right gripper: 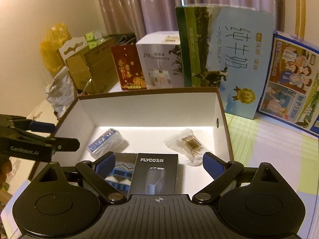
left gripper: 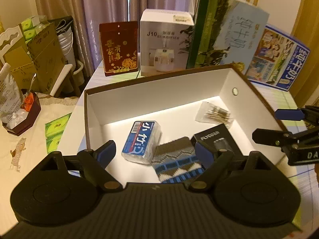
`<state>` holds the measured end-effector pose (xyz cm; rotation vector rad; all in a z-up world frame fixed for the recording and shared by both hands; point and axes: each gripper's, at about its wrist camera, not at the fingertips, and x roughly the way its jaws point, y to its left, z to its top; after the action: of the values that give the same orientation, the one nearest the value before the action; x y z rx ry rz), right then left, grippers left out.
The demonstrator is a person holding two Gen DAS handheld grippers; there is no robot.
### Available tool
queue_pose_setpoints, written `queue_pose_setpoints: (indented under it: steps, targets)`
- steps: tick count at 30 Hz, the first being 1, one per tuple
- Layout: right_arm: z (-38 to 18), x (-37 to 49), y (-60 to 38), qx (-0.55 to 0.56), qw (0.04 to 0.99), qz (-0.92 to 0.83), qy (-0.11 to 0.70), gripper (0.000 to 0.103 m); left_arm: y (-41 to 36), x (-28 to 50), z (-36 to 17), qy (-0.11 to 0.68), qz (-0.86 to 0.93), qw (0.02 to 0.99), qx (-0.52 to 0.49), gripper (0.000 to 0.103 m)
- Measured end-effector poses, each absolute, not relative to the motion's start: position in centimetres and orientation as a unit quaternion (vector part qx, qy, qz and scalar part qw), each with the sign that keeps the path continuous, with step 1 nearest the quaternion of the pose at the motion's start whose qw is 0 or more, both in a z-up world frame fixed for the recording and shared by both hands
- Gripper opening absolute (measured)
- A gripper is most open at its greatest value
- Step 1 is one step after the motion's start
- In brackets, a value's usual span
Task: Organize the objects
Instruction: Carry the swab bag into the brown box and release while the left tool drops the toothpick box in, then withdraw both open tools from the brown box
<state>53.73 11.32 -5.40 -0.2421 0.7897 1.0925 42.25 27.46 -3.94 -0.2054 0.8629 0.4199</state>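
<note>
An open box (left gripper: pixel 151 99) with a brown rim and white inside stands on the table. In it lie a blue tissue pack (left gripper: pixel 141 141), a blue-and-grey patterned sock (left gripper: pixel 177 165), a black FLYCO box (left gripper: pixel 217 141) and a bag of cotton swabs (left gripper: pixel 215 113). My left gripper (left gripper: pixel 154 153) hangs open over the box's near edge, above the tissue pack and sock, holding nothing. The right gripper (left gripper: pixel 265 124) enters from the right. In the right wrist view my right gripper (right gripper: pixel 159 164) stands open around the FLYCO box (right gripper: pixel 157 173), with the sock (right gripper: pixel 121 171), tissue pack (right gripper: pixel 107 141), swabs (right gripper: pixel 189 145) and left gripper (right gripper: pixel 66 135) also visible.
Behind the box stand a red gift box (left gripper: pixel 119 47), a white humidifier box (left gripper: pixel 165 41), a tall milk carton box (left gripper: pixel 227 31) and a blue milk box (left gripper: pixel 279 59). At the left are cardboard boxes (left gripper: pixel 43 55), a brown octagonal dish (left gripper: pixel 22 117) and green tissue packs (left gripper: pixel 55 133).
</note>
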Motion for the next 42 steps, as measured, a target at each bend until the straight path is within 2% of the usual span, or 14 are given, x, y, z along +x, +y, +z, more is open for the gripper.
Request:
queue_pose_setpoints:
  steps: [25, 42]
  targets:
    - [-1.1, 47.1, 2.1, -0.063, 0.795, 0.494, 0.346, 0.094, 19.5, 31.9, 0.1, 0.388, 0.203, 0.893, -0.098, 0.085]
    - [-4.1, 42.0, -3.3, -0.075, 0.787, 0.468, 0.395, 0.094, 15.5, 27.2, -3.7, 0.435, 0.196, 0.870, -0.128, 0.085]
